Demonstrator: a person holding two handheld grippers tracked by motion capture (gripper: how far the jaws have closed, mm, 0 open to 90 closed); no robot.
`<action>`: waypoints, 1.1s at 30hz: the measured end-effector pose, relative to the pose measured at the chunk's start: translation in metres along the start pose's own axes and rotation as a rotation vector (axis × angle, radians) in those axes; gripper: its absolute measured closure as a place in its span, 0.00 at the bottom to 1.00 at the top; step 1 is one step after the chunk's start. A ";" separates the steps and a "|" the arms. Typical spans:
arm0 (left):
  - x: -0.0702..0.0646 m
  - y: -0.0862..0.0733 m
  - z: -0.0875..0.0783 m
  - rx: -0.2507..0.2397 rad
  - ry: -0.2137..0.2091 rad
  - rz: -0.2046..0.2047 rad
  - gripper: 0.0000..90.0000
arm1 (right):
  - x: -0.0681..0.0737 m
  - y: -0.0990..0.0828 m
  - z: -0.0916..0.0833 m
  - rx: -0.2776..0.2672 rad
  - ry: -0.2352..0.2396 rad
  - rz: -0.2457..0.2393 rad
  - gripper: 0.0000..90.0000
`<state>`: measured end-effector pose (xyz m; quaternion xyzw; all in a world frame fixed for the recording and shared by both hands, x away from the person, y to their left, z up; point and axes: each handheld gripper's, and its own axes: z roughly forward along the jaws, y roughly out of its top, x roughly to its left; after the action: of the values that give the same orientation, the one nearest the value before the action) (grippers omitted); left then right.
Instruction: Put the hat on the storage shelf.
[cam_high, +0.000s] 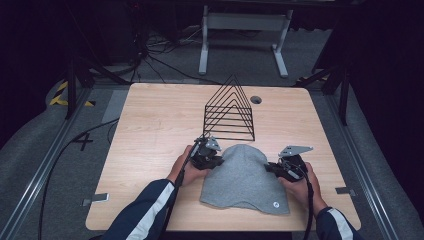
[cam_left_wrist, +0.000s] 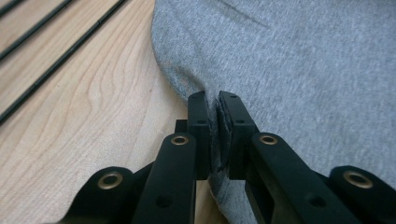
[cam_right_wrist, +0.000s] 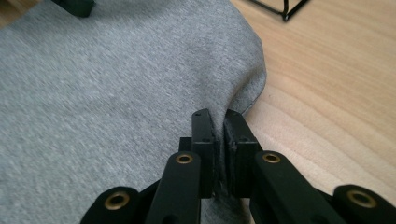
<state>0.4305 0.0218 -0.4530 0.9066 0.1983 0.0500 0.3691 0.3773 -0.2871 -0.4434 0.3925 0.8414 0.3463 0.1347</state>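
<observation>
Both grippers are clamping the same grey knit hat (cam_high: 244, 179) at once. Left gripper (cam_left_wrist: 214, 100) is pinching a fold of the hat's left edge, its two black jaws pressed together with grey fabric squeezed between them, as the left gripper view is showing. Right gripper (cam_right_wrist: 218, 116) is gripping the hat's opposite edge in the same way, with the cloth bunching up between its closed jaws in the right gripper view. In the high view, the left gripper (cam_high: 207, 154) and the right gripper (cam_high: 283, 167) are sitting at either side of the hat, each held in a hand reaching out of a dark sleeve with a white stripe. The hat is lying flat on the pale wooden counter (cam_high: 150, 125), its rounded crown pointing away from the person and its wide opening facing the near edge. Just beyond the crown, a black wire rack (cam_high: 229, 111) with triangular dividers is standing on the counter.
</observation>
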 end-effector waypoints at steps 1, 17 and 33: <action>-0.001 0.001 -0.002 0.002 0.000 0.008 0.94 | 0.000 0.001 -0.001 -0.005 -0.004 -0.004 0.94; -0.005 0.039 -0.075 -0.123 0.087 0.125 0.95 | 0.010 0.040 -0.051 -0.208 -0.022 -0.088 0.95; 0.012 0.089 -0.132 -0.219 0.155 0.165 0.95 | 0.002 0.111 -0.084 -0.289 -0.070 -0.188 0.95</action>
<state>0.4393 0.0547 -0.2965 0.8675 0.1444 0.1714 0.4441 0.3971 -0.2756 -0.3061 0.3005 0.8106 0.4356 0.2508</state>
